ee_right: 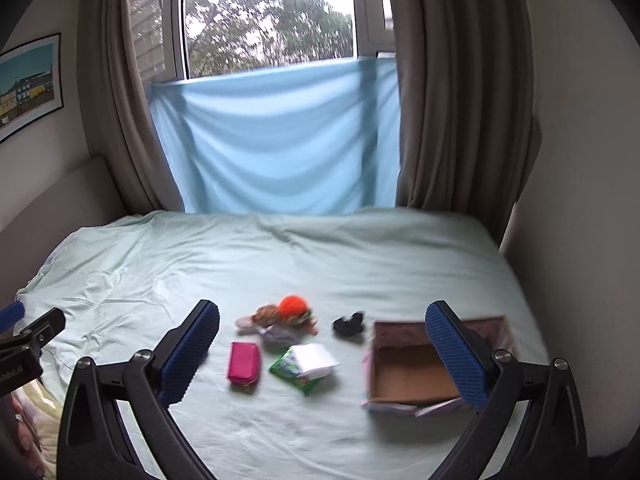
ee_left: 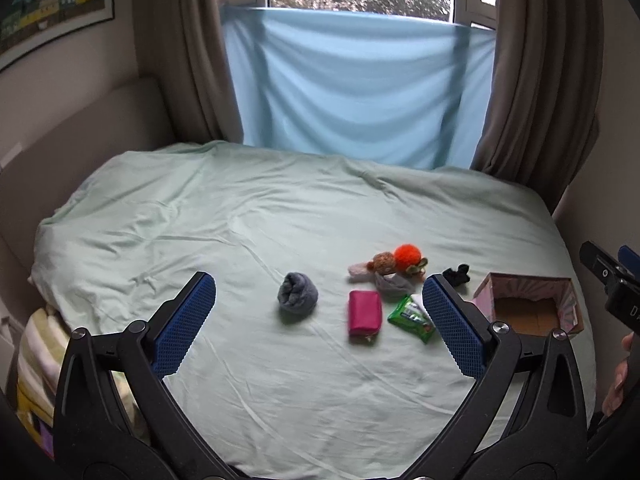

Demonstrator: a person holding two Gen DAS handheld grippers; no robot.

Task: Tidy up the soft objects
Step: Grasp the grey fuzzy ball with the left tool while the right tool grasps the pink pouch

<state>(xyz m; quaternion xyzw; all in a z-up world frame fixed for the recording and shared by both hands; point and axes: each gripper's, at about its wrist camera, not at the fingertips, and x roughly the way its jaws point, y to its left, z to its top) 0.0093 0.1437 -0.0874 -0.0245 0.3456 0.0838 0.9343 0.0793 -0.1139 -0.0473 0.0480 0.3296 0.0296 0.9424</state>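
Pouch long axis runs twd window; L & R fingers spread, empty.

Little can be read. In the left wrist view, the black body of the right gripper shows a pale letter "D", cut off at the picture's edge. The green packet carries white print too blurred to make out in either view.

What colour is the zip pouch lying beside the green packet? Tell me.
Bright pink, almost magenta. The pouch shows most sharply in the left wrist view, left of the green packet.
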